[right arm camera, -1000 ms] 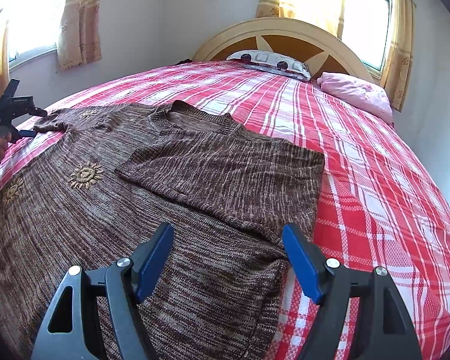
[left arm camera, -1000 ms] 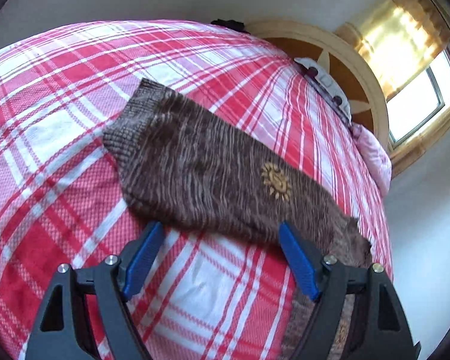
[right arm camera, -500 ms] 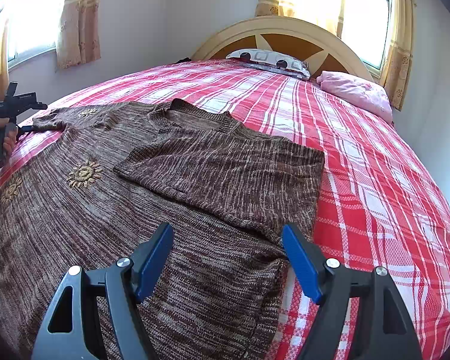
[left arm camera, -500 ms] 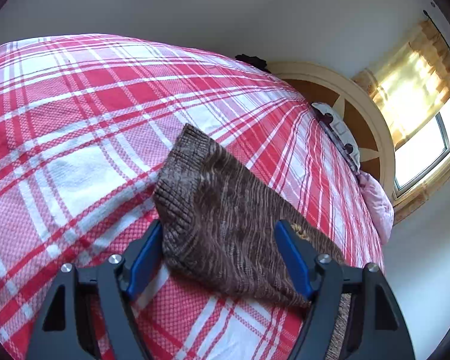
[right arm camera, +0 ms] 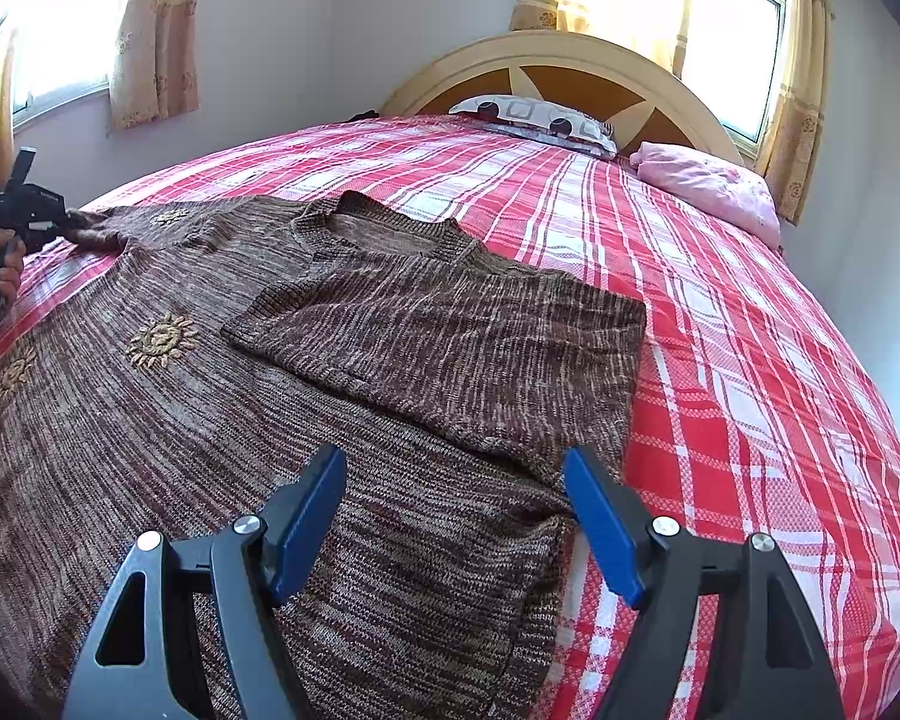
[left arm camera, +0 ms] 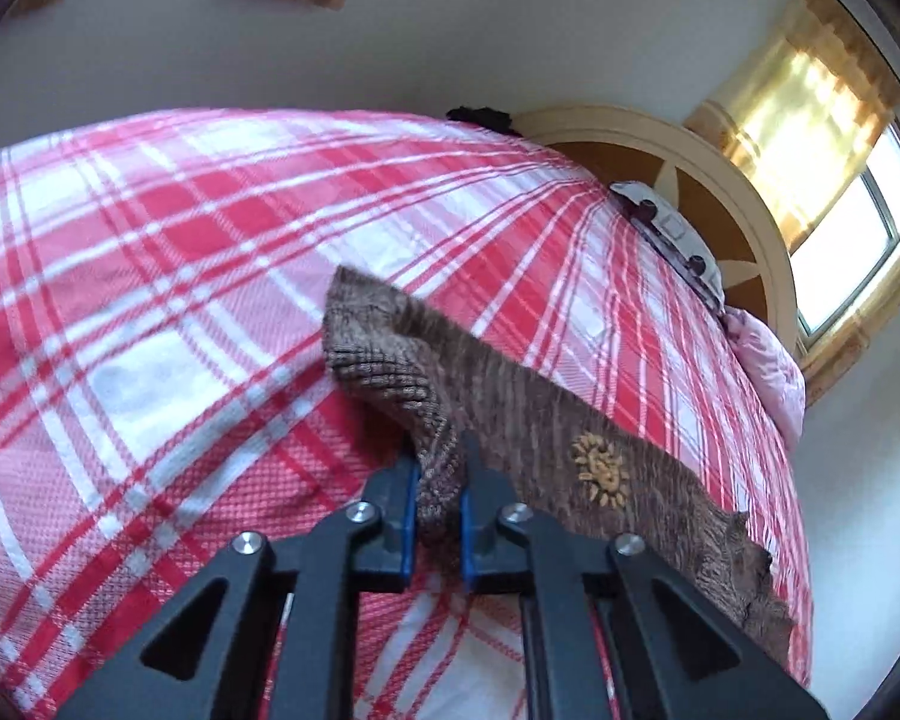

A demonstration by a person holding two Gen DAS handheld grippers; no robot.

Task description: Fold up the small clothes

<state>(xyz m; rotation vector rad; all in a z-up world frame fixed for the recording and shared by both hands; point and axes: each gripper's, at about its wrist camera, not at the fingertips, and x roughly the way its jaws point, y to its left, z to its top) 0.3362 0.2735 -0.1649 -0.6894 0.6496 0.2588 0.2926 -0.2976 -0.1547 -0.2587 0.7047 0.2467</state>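
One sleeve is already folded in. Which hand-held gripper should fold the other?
Likely left: the left hand-held gripper is closing with the sleeve cuff between its pads. The right hand-held gripper hovers open over the sweater.

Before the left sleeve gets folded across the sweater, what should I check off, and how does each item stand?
1. Left gripper has the sleeve cuff: ok, jaws closing, knit pinched between the pads.
2. Right sleeve already folded onto the sweater body: ok.
3. Right gripper free and clear: ok, open above the hem, nothing between its fingers.
4. Landing area on the body clear of other items: ok.
5. Pillows clear of the sweater: ok, up by the headboard.
6. Grip takes both cuff layers: cannot tell.
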